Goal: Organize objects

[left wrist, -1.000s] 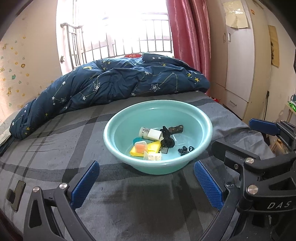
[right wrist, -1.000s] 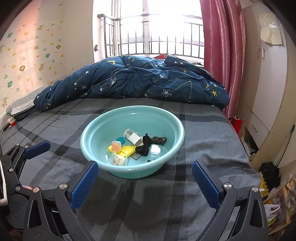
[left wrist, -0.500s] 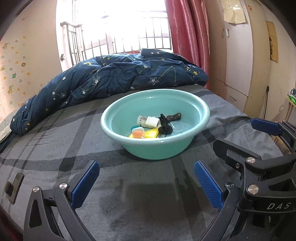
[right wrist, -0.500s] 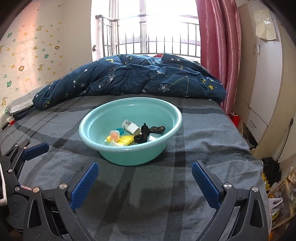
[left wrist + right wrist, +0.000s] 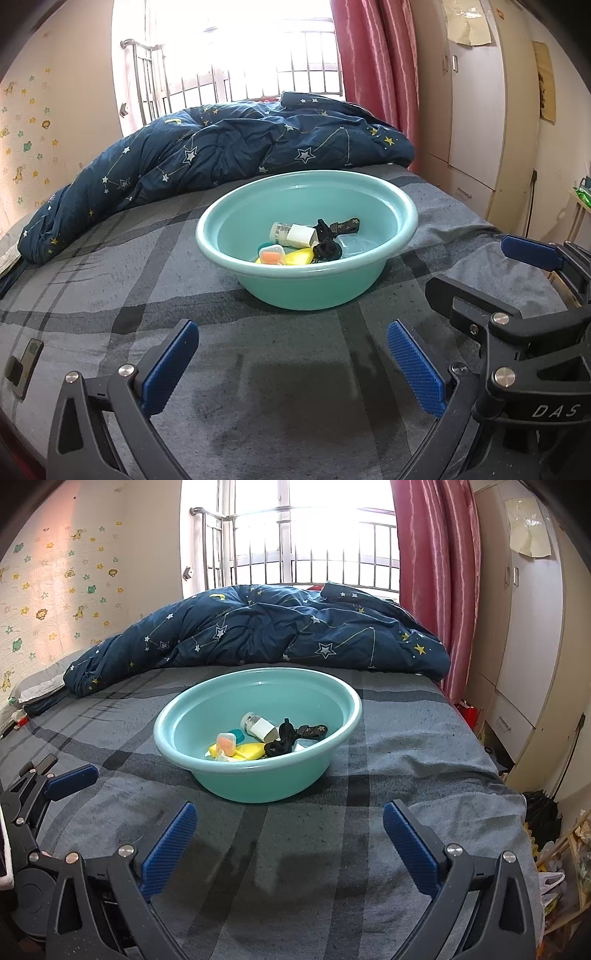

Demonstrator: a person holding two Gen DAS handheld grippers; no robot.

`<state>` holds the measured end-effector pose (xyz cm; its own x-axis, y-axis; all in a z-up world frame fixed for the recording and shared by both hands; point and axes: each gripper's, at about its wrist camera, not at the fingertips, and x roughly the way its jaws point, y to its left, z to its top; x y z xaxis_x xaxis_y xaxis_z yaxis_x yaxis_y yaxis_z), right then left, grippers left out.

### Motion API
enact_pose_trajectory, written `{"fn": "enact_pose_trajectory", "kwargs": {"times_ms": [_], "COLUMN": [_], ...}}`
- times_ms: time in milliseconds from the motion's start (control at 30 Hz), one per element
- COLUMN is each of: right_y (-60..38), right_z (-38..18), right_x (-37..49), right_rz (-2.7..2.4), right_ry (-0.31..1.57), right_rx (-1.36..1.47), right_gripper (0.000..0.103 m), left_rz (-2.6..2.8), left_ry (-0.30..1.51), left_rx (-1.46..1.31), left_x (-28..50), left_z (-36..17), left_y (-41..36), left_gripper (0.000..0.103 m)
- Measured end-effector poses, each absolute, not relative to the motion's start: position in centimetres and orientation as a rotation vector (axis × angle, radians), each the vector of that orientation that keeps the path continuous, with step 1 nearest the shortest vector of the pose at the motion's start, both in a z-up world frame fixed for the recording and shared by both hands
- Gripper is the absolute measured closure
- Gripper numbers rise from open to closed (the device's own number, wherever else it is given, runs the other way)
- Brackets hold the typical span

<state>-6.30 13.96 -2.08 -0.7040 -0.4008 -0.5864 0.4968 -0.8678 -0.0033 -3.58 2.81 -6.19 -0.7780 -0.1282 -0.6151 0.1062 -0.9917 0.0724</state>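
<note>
2 grippers, left and right, gape before basin; quilt behind.

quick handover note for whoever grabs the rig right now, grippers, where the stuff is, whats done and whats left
Left gripper: open, empty, low over the bed, short of the basin.
Right gripper: open, empty, alongside it.
Teal basin sits mid-bed. Inside: small bottle, orange case, yellow item, black cord bundle, clear box.
Done: nothing outside the basin yet.
Left: all the sorting.
</note>
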Motion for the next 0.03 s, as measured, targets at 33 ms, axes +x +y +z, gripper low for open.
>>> {"fn": "enact_pose_trajectory", "kwargs": {"times_ms": [33], "right_y": [13.94], "right_z": [-2.08], "right_x": [-6.3], "right_rz": [-2.511], "right_ry": [0.222], "right_rx": [0.813], "right_gripper": [0.0], "left_rz": [-2.85], "left_ry": [-0.05], "left_rx": [0.99], "left_x": [-3.55], "left_z": [-6.21], "left_y": [2.84], "left_gripper": [0.0]}}
